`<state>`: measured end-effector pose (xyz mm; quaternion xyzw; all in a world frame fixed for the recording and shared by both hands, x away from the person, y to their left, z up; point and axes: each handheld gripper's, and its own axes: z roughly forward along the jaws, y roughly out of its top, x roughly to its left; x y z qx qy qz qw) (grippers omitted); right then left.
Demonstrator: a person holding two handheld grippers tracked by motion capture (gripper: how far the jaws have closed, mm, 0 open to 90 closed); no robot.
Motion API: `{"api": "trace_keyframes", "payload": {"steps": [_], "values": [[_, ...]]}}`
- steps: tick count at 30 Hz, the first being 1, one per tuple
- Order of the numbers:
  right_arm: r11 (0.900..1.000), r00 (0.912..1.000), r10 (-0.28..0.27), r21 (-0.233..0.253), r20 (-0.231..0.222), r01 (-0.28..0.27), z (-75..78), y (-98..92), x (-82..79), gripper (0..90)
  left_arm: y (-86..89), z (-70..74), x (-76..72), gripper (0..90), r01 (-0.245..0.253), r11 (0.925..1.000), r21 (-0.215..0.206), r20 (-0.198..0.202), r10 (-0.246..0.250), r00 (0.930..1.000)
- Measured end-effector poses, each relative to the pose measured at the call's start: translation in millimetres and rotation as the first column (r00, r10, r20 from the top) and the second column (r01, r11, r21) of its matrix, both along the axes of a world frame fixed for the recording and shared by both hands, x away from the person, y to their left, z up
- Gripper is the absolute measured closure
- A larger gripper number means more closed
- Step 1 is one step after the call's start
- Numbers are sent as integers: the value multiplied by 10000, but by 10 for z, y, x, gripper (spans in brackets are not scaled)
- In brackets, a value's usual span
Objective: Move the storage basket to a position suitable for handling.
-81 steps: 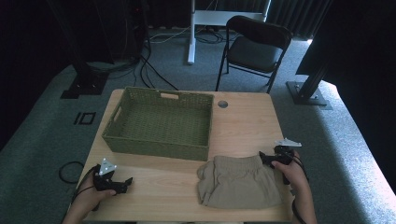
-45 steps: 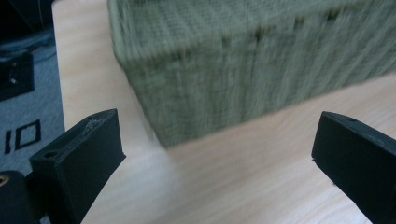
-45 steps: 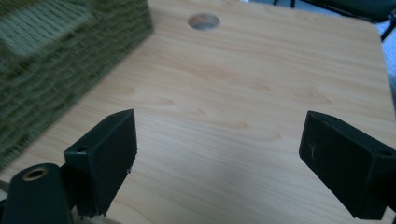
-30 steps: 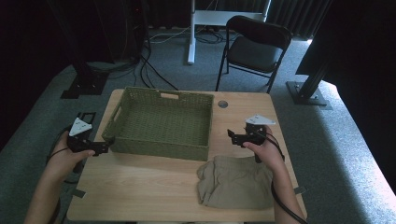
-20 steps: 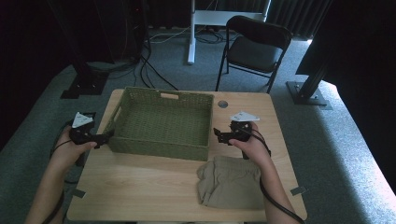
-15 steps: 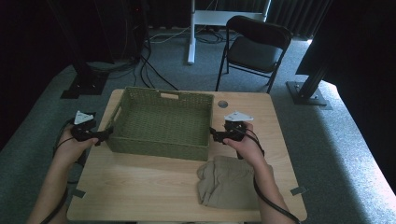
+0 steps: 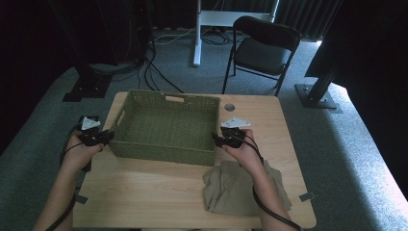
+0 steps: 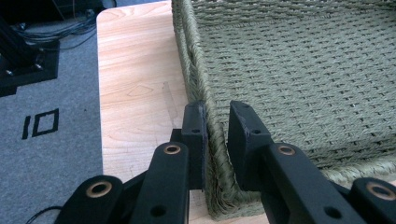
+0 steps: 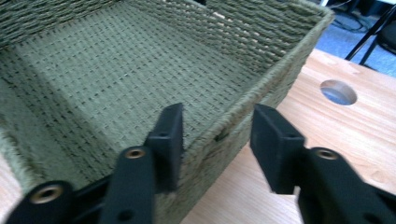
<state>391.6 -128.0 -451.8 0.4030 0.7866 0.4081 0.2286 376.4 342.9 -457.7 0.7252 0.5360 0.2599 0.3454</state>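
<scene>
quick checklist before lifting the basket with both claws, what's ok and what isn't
1. Left claw astride the basket wall: ok, one jaw outside and one inside, close against the weave.
2. Left claw fully clamped: cannot tell, the jaws look snug but pressure isn't visible.
3. Right claw astride the opposite wall: ok, the rim sits between its jaws.
4. Right claw closed on the wall: not ok, the jaws stand wide with a gap to the outer jaw.
5. Basket empty: ok, nothing lies inside.
6. Cloth clear of the basket: ok, it lies on the table in front, apart from it.
</scene>
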Motion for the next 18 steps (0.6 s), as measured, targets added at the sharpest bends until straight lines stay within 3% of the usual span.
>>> {"api": "trace_keyframes", "payload": {"steps": [7, 13, 18], "values": [[10000, 9999, -11, -50, -153, 10, -17, 39, 26, 657, -21, -10, -100, 796, -86, 9995, -296, -62, 85, 9999], [9994, 9990, -342, -17, -285, 341, -15, 39, 73, 679, -48, -18, -185, 791, -138, 9988, -475, -54, 136, 9999], [9983, 9987, -482, -322, -176, 476, 3, 50, 105, 714, -88, -25, -260, 787, -258, 9980, -569, -16, 257, 9997]]}}
